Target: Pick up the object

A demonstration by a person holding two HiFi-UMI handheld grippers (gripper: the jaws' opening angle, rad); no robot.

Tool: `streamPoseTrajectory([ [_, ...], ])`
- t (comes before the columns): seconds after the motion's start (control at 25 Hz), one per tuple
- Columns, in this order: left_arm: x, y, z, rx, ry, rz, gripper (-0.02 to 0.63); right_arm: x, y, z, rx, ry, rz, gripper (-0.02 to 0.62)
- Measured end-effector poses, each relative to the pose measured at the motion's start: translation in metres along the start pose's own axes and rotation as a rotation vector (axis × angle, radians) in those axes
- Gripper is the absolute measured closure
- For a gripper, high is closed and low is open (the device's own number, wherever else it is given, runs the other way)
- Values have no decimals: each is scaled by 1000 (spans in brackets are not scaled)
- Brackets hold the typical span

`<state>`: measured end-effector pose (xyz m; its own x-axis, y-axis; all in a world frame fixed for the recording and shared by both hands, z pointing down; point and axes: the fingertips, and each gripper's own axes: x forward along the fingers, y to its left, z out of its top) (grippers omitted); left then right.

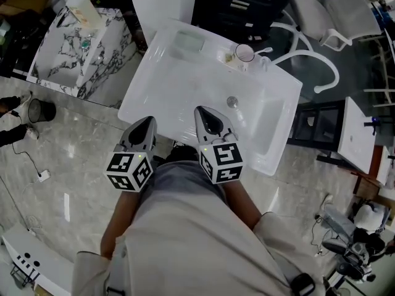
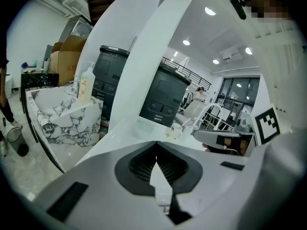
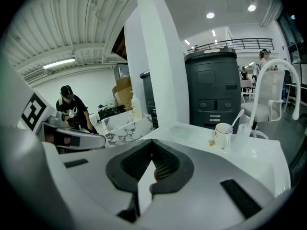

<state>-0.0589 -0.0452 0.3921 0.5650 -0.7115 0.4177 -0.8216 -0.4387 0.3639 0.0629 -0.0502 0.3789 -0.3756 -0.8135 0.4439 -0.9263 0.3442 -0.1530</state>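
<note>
A white cup (image 1: 244, 53) with a white utensil standing in it sits at the far rim of the white basin (image 1: 185, 85). The same cup (image 3: 223, 134) shows in the right gripper view, and small cup (image 2: 177, 129) in the left gripper view. My left gripper (image 1: 147, 125) hovers at the basin's near left edge, jaws together and empty. My right gripper (image 1: 205, 114) is over the near part of the bowl, also shut with nothing in it. Both grippers stand well short of the cup. The drain (image 1: 232, 102) lies ahead of the right gripper.
A pale green soap dish (image 1: 188, 42) rests at the basin's back left. A marble-patterned counter (image 1: 80, 48) with a bottle (image 1: 80, 5) stands to the left, and a black bin (image 1: 42, 110) is on the floor. White chairs (image 1: 333, 11) and a dark cabinet (image 1: 247, 5) are behind.
</note>
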Motion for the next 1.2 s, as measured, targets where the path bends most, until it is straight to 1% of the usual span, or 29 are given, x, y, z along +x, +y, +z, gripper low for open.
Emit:
streamPoseTrajectory([
  [0.36,4,-12,-8,8,19,13,606,-2,-16,-6,-20,10,11,584],
  [0.56,4,-15,-10,3,21,18,606,5,-26,-5,-62,23,-4,584],
  [0.96,6,-7,-8,-5,28,21,606,38,-39,12,-164,37,-17,581],
  [1.2,9,2,-1,-10,23,16,606,62,-43,13,-199,75,-8,578],
])
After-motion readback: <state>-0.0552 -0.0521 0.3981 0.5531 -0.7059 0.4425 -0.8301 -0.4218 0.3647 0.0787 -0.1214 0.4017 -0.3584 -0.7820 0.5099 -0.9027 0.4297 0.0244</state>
